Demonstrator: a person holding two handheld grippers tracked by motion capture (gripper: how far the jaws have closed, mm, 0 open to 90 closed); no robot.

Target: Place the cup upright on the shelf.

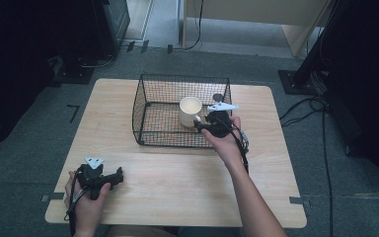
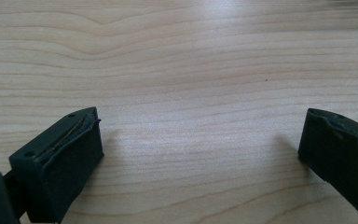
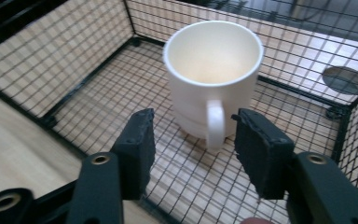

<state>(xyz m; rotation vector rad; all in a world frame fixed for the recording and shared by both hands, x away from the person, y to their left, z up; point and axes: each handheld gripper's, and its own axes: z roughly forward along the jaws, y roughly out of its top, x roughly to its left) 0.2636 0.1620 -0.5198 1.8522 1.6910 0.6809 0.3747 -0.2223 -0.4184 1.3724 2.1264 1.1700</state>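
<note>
A white mug point(image 3: 213, 77) stands upright inside the black wire basket point(image 1: 145, 103) at the far middle of the table point(image 1: 177, 173), toward the basket's right half, its handle point(image 3: 216, 122) facing the right hand-held gripper point(image 3: 193, 140). That hand-held gripper reaches over the basket's near wall at about 5 o'clock from the mug; its jaws stand apart on either side of the handle – not touching it, a gap showing on both sides. The left hand-held gripper point(image 2: 200, 140) sits well apart, at about 7 o'clock from the basket near the table's front-left corner – jaws wide open over bare wood, nothing between them.
</note>
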